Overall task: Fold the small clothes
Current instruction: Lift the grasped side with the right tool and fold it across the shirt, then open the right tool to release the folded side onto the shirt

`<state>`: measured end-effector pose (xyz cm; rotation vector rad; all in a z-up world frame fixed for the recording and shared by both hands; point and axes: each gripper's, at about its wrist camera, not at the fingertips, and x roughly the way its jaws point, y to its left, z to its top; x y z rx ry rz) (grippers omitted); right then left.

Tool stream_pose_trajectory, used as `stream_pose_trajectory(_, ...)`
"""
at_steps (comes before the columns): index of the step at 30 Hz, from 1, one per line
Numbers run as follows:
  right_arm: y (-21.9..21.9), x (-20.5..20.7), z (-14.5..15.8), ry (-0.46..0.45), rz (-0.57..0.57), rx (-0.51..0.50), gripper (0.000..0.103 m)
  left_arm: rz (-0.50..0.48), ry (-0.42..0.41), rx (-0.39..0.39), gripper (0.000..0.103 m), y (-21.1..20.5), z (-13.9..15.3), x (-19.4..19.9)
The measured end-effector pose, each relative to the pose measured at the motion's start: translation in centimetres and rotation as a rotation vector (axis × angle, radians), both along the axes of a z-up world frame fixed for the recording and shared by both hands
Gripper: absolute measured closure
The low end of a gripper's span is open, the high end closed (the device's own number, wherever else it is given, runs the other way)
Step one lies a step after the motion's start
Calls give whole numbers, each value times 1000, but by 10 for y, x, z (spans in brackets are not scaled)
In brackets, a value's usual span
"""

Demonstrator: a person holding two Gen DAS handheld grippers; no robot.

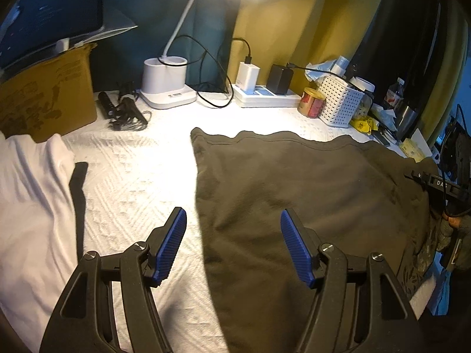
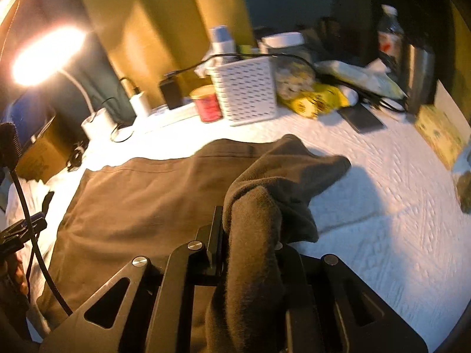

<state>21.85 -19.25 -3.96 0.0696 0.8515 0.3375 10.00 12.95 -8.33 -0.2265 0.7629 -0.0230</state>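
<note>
White garment (image 1: 32, 194) lies at the bed's left edge. Your left gripper (image 1: 232, 245) hovers with jaws spread wide and nothing in them, over the left edge of the olive-brown garment (image 1: 297, 203) spread mid-bed (image 1: 132, 176). Your right gripper (image 2: 250, 235) is clamped on that garment's lifted right edge.

Dark olive-brown garment (image 1: 294, 182), plain with a darker stitched seam along its far hem, on a white bedcover (image 1: 132, 176) quilted in a raised zigzag pattern. White cloth (image 1: 29, 191) to one side, beside a tan cardboard box (image 1: 47, 100) with dark print. Blue ribbed pads (image 1: 172, 247) on black gripper frames, white perforated basket (image 2: 245, 88), red-and-gold tin (image 2: 207, 103), yellow wrappers (image 2: 316, 100).
</note>
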Motion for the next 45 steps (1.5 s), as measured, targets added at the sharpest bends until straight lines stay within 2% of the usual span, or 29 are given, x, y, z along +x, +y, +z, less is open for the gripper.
stream_pose_trajectory(9,54,-7,13,-17,101,-21,89,11,-24,-22,37,19,1,-15)
stream_pose_trajectory(18,104,-19,11,-21,203,-34,89,27,-45,-38,37,36,0,-30)
stream_pose_trajectory(29,166,-34,1,2,343,-34,89,52,-50,-52,37,51,-2,-48)
stream_pose_trajectory(43,215,-51,-19,60,452,-107,88,73,-51,-54,37,59,0,-70)
stream_pose_trajectory(45,222,-57,-18,70,496,-91,88,76,-52,-54,37,60,1,-73)
